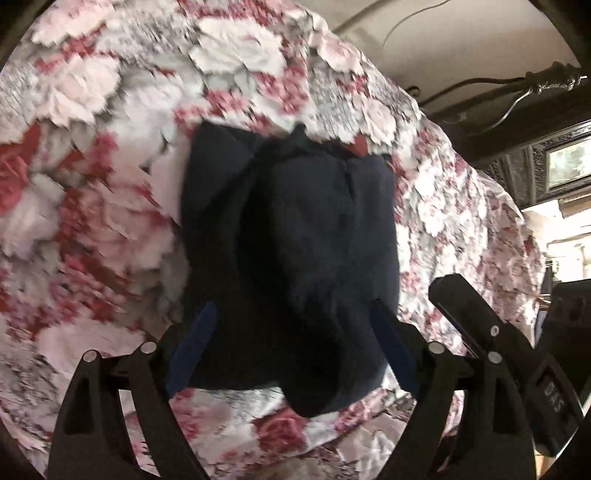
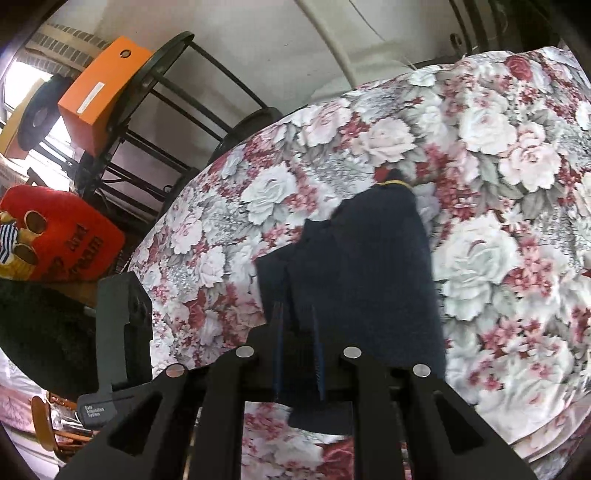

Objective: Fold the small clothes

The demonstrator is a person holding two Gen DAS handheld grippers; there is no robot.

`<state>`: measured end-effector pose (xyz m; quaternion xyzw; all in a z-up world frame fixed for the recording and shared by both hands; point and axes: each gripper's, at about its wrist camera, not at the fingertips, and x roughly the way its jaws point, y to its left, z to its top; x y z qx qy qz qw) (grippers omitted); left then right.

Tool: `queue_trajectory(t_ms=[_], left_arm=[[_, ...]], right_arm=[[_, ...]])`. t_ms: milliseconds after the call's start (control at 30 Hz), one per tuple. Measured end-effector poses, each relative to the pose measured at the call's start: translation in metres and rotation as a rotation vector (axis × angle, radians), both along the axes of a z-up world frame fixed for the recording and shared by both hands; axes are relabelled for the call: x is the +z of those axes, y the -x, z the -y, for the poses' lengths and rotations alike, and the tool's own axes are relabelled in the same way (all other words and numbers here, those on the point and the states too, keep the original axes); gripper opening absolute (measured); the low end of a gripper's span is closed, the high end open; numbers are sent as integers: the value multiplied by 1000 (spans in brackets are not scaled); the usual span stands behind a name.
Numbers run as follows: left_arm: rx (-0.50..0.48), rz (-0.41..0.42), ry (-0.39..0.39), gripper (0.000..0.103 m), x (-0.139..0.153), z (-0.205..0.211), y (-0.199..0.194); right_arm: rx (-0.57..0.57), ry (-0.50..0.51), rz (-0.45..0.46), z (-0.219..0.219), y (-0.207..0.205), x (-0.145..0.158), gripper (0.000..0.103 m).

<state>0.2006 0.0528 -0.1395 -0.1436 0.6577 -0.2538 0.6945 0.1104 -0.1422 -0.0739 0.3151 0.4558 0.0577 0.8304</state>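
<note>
A: Right wrist view: is the right tool (image 2: pixel 297 350) clamped on the dark garment (image 2: pixel 354 273)?

B: Yes, on its near edge; the cloth runs lengthwise straight ahead over the floral bedspread (image 2: pixel 480 184).

A: And the left tool (image 1: pixel 291 354)?

B: Jaws apart, straddling the garment's near end.

A floral sheet (image 2: pixel 480 155) of white and pink roses covers the whole work surface. Behind it stands a pale wall (image 2: pixel 280 48) with a thin cable (image 1: pixel 413 22) trailing across. To one side a black metal rack (image 2: pixel 155 110) holds an orange box (image 2: pixel 99 96), with a red cushion (image 2: pixel 59 232) below. Daylight glares through a window (image 2: pixel 26 81) beyond. On the other side, a dark carved frame (image 1: pixel 561 162) shows.
</note>
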Motion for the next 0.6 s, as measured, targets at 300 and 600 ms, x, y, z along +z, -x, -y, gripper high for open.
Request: queue_trajectory(t_ms=[300, 600], left_arm=[[-35, -55, 36, 83, -23, 29, 5], [-7, -28, 37, 72, -32, 37, -4]], right_arm=[[-67, -11, -43, 38, 0, -30, 38], [-93, -35, -83, 53, -4, -57, 40]])
